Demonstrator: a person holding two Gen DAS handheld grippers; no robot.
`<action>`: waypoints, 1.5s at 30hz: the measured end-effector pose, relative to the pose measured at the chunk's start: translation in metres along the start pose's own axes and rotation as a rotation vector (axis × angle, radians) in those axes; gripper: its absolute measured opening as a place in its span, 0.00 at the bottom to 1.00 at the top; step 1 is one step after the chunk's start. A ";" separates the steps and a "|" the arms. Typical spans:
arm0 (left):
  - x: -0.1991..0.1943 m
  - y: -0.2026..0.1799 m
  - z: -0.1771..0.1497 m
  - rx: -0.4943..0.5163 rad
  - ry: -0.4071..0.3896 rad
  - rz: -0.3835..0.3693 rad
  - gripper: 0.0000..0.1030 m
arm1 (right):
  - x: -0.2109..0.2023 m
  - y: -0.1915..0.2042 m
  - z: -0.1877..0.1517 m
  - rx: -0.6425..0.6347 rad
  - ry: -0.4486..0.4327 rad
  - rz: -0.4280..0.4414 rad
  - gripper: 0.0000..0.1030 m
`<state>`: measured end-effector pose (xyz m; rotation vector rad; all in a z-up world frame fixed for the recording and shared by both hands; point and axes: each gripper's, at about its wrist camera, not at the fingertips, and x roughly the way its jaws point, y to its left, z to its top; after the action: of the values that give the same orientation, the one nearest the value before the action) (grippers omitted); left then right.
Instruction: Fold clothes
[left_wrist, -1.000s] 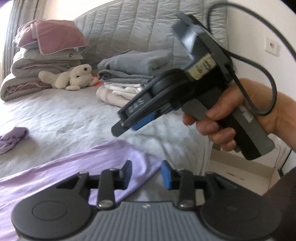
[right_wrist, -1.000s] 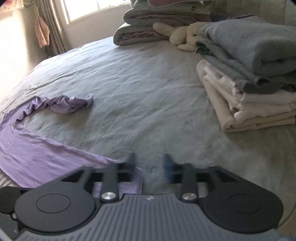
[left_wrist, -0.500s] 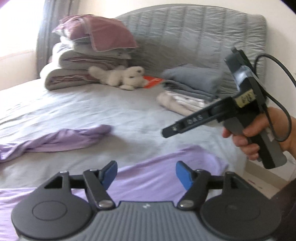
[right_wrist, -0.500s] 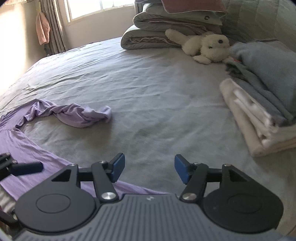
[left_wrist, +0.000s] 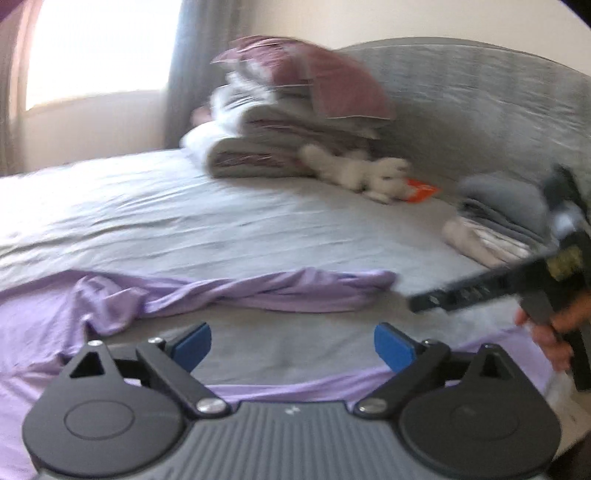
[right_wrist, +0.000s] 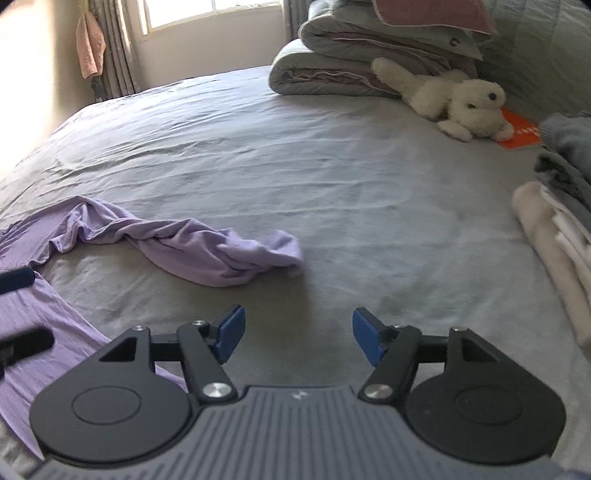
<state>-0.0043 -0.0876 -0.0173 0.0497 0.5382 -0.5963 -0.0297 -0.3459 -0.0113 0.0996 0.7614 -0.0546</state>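
A lilac garment (left_wrist: 258, 291) lies on the grey bed sheet (left_wrist: 221, 221), one sleeve bunched and stretched toward the middle, its body flat near the front edge. It also shows in the right wrist view (right_wrist: 207, 251). My left gripper (left_wrist: 291, 347) is open and empty just above the garment's body. My right gripper (right_wrist: 295, 336) is open and empty over bare sheet, right of the garment; it also shows at the right of the left wrist view (left_wrist: 480, 291). The left gripper's fingers (right_wrist: 22, 343) show at the left edge of the right wrist view.
Folded quilts with a pink pillow (right_wrist: 369, 48) are stacked at the headboard. A white plush toy (right_wrist: 461, 103) and an orange card (right_wrist: 521, 134) lie beside them. A stack of folded grey and cream clothes (right_wrist: 557, 206) sits at the right.
Both grippers have opened wider and swung left, bringing the bunched sleeve into view. The right gripper has moved away from the left camera toward the right edge.
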 end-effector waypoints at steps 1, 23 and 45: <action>0.002 0.007 0.001 -0.026 0.005 0.019 0.93 | 0.004 0.005 0.000 -0.009 0.002 -0.007 0.67; 0.029 0.072 -0.007 -0.206 0.111 0.191 0.93 | 0.030 0.078 0.007 -0.152 -0.159 -0.055 0.70; 0.021 0.089 0.003 -0.323 0.121 0.215 0.93 | 0.023 0.110 0.003 -0.239 -0.176 -0.079 0.75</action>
<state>0.0602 -0.0255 -0.0353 -0.1618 0.7308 -0.2928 -0.0018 -0.2375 -0.0174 -0.1609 0.5913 -0.0462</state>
